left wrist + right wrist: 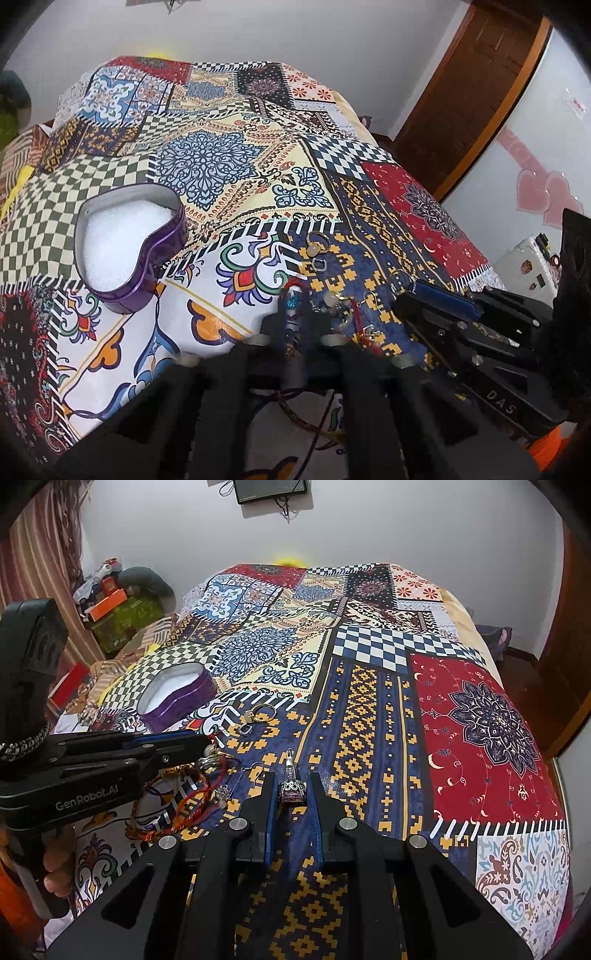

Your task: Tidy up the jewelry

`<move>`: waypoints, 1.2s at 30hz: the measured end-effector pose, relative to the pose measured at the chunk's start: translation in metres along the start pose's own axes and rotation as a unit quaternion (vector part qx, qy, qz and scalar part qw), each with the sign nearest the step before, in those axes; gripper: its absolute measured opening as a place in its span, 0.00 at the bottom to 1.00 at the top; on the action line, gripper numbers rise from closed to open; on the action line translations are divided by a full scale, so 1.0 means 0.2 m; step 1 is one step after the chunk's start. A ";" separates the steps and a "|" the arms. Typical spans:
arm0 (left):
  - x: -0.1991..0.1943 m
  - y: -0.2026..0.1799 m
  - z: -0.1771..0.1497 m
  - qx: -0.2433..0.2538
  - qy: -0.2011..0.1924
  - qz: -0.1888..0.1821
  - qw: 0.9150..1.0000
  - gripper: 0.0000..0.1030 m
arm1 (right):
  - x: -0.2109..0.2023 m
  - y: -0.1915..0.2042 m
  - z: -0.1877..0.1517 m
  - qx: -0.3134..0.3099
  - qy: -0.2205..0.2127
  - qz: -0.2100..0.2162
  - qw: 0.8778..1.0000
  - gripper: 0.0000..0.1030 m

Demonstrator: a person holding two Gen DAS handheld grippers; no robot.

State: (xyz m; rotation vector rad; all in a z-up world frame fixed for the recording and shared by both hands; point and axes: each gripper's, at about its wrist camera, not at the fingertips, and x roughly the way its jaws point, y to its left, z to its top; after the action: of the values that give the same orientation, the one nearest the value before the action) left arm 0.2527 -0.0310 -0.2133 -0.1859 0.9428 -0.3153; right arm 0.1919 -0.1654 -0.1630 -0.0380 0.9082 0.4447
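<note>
A purple heart-shaped tin [125,243] with white foam inside stands open on the patterned bedspread; it also shows in the right wrist view [177,698]. My left gripper [295,317] is shut on a beaded bracelet [293,314] with red thread, its cords [184,801] hanging below. Gold rings [317,245] and a small silver ring [318,263] lie beyond it. My right gripper [292,786] is nearly shut around a silver pendant earring [291,781] lying on the cloth. More earrings [343,302] lie between the grippers.
The bedspread [369,701] covers a bed that drops off at the right and far edges. A wooden door [480,74] stands at the right. Boxes and clutter [118,602] sit at the far left by a curtain.
</note>
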 end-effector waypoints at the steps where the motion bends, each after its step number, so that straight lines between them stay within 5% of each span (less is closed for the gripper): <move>1: -0.01 0.00 0.00 0.001 -0.003 0.002 1.000 0.00 | 0.00 0.00 0.00 0.000 0.000 0.000 1.000 0.14; 13: -0.25 -0.08 0.05 0.034 -0.068 0.024 0.997 0.00 | -0.10 0.01 0.03 0.005 -0.021 -0.003 1.000 0.14; 16: -0.23 -0.10 0.05 0.045 -0.053 0.037 0.997 0.01 | -0.14 0.02 0.04 0.004 -0.029 -0.004 1.000 0.14; 21: -0.07 -0.07 0.04 0.042 0.002 0.051 0.998 0.22 | -0.16 0.02 0.02 0.009 -0.031 -0.005 0.999 0.14; 31: 0.05 -0.02 0.05 0.020 0.016 0.030 0.999 0.21 | -0.12 -0.03 0.00 0.021 -0.020 -0.010 1.000 0.14; 36: 0.06 -0.01 0.05 0.015 0.022 0.000 1.000 0.04 | -0.10 -0.03 0.00 0.022 -0.015 -0.006 1.000 0.14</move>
State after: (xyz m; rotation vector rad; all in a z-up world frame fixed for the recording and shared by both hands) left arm 0.2667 -0.0361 -0.2157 -0.1528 0.9815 -0.3345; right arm 0.1833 -0.1774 -0.1484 0.0029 0.8878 0.4128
